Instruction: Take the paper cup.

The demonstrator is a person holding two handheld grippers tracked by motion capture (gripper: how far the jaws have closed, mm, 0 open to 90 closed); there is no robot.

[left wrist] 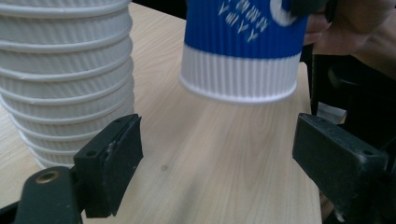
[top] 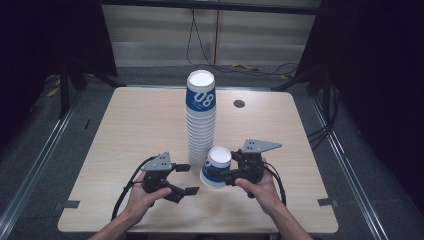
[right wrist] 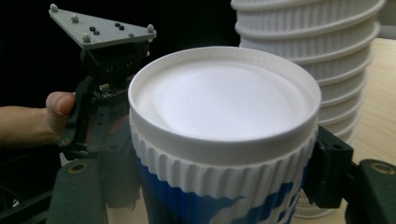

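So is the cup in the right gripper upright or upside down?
Upside down and tilted: the cup, clamped by the right gripper, shows its white recessed base on top, with its wider rim lowest, off the table.

A light wooden counter (top: 130, 130) stands on a grey floor (top: 65, 145). A small dark round grommet (top: 239, 104) sits in its far right part. Black cables (top: 200, 45) trail over the floor behind it, and dark curtains (top: 380, 60) hang at both sides.

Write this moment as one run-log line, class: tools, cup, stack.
right tool: shut on cup, tilted, upside down | left tool: open, holds nothing | stack: upright on table, beside cup
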